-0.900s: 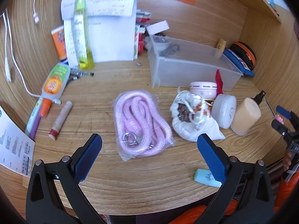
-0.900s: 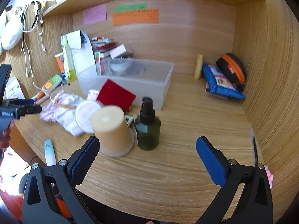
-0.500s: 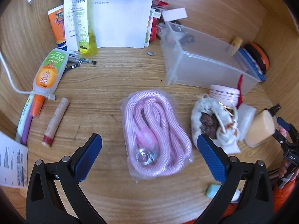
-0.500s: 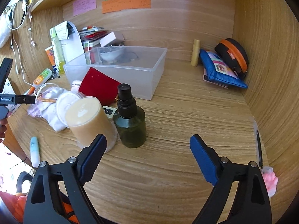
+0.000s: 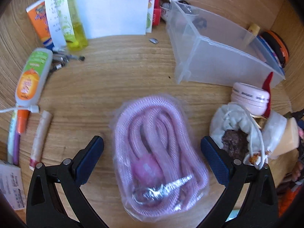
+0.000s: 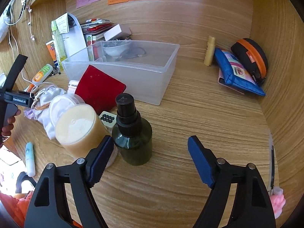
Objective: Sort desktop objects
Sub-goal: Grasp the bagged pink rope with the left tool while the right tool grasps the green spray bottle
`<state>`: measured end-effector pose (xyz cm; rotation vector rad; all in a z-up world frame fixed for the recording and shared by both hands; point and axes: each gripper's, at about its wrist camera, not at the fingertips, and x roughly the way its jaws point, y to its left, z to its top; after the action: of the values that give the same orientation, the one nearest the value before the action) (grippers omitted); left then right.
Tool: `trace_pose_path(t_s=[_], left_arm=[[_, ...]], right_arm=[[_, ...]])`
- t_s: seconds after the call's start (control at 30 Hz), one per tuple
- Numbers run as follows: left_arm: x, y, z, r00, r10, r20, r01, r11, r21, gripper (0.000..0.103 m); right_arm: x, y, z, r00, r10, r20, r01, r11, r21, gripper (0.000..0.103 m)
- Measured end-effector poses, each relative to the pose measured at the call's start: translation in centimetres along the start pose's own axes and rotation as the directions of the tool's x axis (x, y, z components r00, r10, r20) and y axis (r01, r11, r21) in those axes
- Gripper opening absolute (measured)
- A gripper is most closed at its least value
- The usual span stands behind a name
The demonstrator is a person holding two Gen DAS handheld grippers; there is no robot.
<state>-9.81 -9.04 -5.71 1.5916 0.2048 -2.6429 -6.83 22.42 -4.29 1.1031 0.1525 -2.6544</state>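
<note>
1. Fingers (image 5: pixel 91 157) of the left gripper (image 5: pixel 152 159) are spread wide, one on each side of the pink braided rope sealed in a clear plastic bag (image 5: pixel 157 152); whether they touch the bag cannot be told.
2. That bagged rope lies flat on the wooden bench (image 5: pixel 117 72), near the middle, its metal clasp at the near end.
3. Right of it sits a white drawstring cloth pouch (image 5: pixel 231 125), open, with dark beads showing, close against the right finger.
4. Behind the pouch stands a pink round jar (image 5: pixel 250 98), and farther back a clear plastic storage box (image 5: pixel 218 57).
5. Far left lie an orange-and-green tube (image 5: pixel 30 77) and a beige lip-balm stick with a red end (image 5: pixel 40 138).
6. Fingers (image 6: pixel 199 161) of the right gripper (image 6: pixel 150 157) are likewise spread and hold nothing.
7. Between them, toward the left one, stands a dark green spray bottle with a black pump top (image 6: pixel 133 133), upright on the bench.
8. Just left of the bottle a tan translucent cup (image 6: pixel 81 129) stands mouth down, partly behind the left finger.
9. A red velvet flat pouch (image 6: pixel 98 91) leans against the near wall of the storage box.
10. At the far right lie a blue zip pouch (image 6: pixel 237 74) and a black case with an orange zip (image 6: pixel 250 58).
</note>
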Motion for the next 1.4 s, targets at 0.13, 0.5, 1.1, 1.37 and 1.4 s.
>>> trace_pose_path(t_s=[0.13,0.5,1.1,1.37,1.4], left_arm=[[0.2,0.1,0.0,1.000,0.025,0.009,-0.025,1.000,0.000,0.103],[0.1,0.5,-0.7,0.998,0.032,0.057,-0.034,0.998,0.044,0.101],[-1.0,-0.2,-1.1,0.978,0.130,0.164,-0.144,0.987,0.076,0.067],[-3.6,0.8,-0.7,0.958,0.145,0.246,-0.165,0.984,0.061,0.066],[-4.2,0.7,-0.6,0.957,0.137,0.256,-0.156,0.986,0.057,0.066]], right_arm=[[0.8,-0.1,0.3,1.000,0.008,-0.016,-0.008,1.000,0.002,0.074],[2.7,-0.3,0.5,0.997,0.048,-0.068,-0.047,0.999,0.020,0.051],[2.4,-0.3,0.7,0.999,0.020,-0.044,-0.018,0.999,0.033,0.039],[0.6,-0.8,1.7,1.000,-0.016,0.011,0.015,0.999,0.048,0.039],[0.4,-0.9,1.8,1.000,-0.019,0.016,0.018,0.999,0.049,0.039]])
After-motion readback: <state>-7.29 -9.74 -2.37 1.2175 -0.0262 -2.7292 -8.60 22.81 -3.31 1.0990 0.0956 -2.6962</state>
